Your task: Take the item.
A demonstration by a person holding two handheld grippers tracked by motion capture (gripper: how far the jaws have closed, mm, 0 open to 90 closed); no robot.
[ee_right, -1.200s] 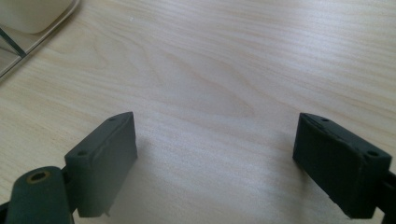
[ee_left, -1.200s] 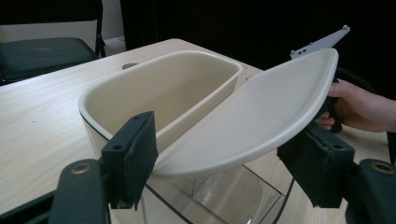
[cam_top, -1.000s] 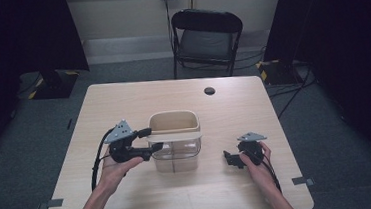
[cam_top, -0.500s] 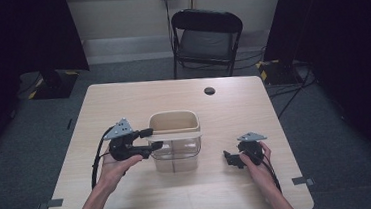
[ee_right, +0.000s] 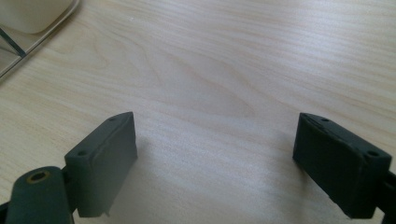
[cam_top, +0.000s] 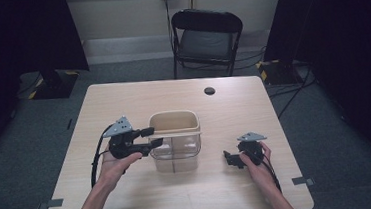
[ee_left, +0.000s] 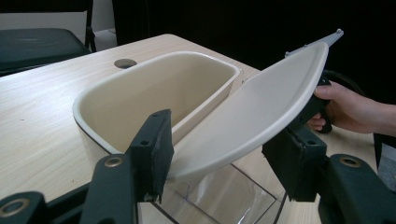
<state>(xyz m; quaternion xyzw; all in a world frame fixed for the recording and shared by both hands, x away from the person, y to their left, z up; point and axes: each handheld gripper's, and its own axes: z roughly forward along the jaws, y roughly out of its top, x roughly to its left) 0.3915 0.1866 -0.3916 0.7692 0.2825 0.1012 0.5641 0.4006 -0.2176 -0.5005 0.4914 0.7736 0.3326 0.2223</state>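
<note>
Clear container point(cam_top: 176, 153) with beige rim is seen at table point(cam_top: 122, 97) centre. Its beige lid flap point(ee_left: 252, 112) is raised and lies between the jaws of the left gripper point(cam_top: 151, 137), which have just been closing; pad contact cannot be told. Right gripper point(cam_top: 230, 159) is held open, low over bare wood, well right. A dark round cap point(cam_top: 209, 90) lies far; a folding chair point(cam_top: 207, 38) stands beyond the table.

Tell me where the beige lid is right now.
In the left gripper view, the beige lid is tilted up off the clear container, its near edge between the left hand-held gripper jaws.
</note>
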